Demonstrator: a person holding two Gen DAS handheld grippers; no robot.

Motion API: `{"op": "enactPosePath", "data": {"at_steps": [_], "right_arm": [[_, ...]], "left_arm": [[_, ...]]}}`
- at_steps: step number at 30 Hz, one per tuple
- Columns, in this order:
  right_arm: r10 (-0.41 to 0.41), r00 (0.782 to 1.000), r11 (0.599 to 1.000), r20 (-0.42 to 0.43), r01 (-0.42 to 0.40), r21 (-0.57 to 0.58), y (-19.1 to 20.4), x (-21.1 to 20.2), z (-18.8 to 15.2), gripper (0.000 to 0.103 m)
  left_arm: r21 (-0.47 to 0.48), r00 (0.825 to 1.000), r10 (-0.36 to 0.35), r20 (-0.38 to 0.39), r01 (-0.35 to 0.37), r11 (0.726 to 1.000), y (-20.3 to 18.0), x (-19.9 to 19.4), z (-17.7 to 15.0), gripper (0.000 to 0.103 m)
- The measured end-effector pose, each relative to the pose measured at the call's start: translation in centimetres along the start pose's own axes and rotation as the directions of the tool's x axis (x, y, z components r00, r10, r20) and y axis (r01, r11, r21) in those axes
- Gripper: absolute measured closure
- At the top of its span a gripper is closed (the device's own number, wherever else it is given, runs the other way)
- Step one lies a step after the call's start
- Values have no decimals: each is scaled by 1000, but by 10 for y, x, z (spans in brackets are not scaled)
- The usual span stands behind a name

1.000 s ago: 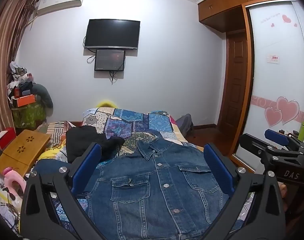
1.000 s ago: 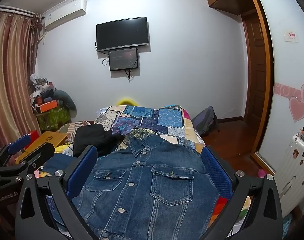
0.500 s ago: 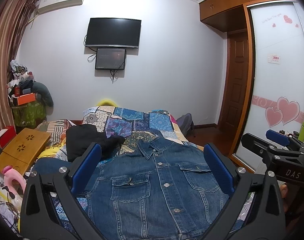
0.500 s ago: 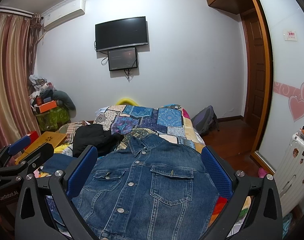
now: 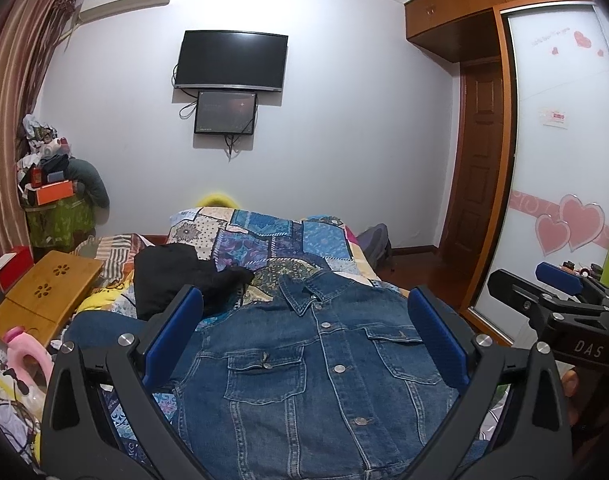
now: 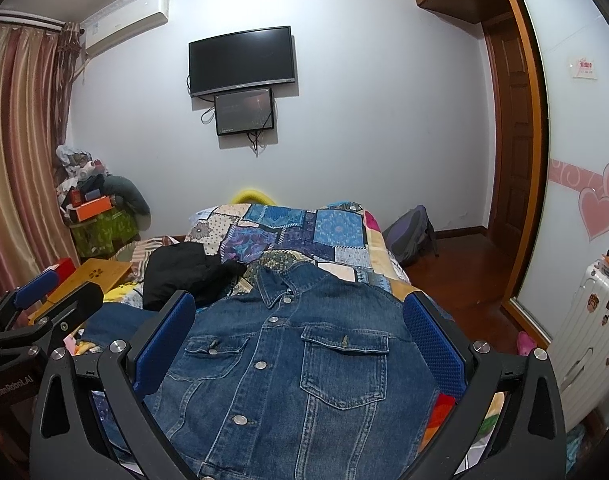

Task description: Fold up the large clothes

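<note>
Denim jacket [image 5: 316, 368] lies flat, buttoned, on the patchwork bed [image 5: 264, 236], collar toward twelve o'clock. Left gripper [image 5: 304, 336] and right gripper [image 6: 300, 336] hover above it, jaws spread wide, holding nothing.

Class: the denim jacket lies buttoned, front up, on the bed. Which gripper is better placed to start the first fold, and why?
Probably the left gripper: the one sleeve that shows lies spread out on its side. The right gripper, also open, shows no sleeve.
</note>
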State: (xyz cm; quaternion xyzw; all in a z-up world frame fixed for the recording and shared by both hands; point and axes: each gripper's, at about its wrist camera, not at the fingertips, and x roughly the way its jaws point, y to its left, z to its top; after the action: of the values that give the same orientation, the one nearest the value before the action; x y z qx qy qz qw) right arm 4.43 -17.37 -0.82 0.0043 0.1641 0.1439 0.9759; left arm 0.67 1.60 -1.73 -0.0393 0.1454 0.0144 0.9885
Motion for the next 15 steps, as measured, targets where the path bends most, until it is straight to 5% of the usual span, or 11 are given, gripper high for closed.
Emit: {"op": "enactPosePath", "data": {"at_steps": [10,11,15], "right_arm": [[-17,999,1000,-47,17,2,-2,24,2,0],[-20,998,1000,-55,20,1,-2,27,2,0],[-30,996,1000,-83,30,1,-6,41,1,0]], "left_arm": [[-50,997,63,-47,-65,997,26,23,3,0],[-106,999,53,-10,-53,993,32,29,2,0],[-74,989,145,22,-143,987,58,43,8,0]]}}
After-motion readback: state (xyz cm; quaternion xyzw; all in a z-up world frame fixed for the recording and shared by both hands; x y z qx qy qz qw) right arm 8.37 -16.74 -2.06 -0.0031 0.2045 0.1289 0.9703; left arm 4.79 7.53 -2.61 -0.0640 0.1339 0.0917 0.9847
